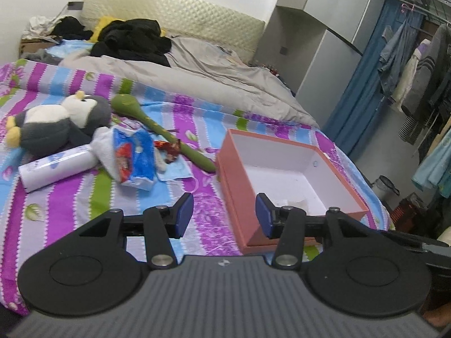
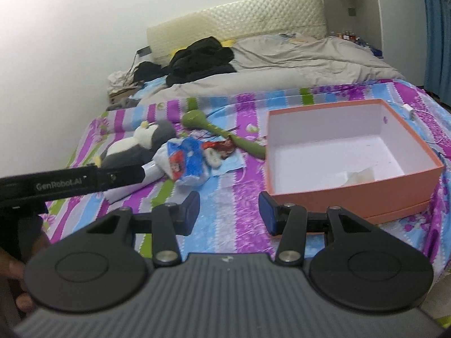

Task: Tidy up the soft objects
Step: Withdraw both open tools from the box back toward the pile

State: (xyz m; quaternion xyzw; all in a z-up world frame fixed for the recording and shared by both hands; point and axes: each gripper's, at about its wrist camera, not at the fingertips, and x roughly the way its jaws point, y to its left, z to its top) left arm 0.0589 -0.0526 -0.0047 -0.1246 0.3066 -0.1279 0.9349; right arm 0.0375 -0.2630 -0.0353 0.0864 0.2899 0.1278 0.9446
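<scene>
Left wrist: left tool [image 1: 224, 215] jaws apart, nothing btwn them, over the bed [image 1: 208, 205]. Penguin plush [image 1: 56, 122] lies far left; prob light, squashy. Pinch the fat grey body, not a wing. Orange box [image 1: 284, 169] right, nearly bare.

Right wrist: right tool [image 2: 229, 214] also apart, empty. Tissue pack [image 2: 186, 162] mid-bed, crinkly, prob slippery; grab across its width.
</scene>
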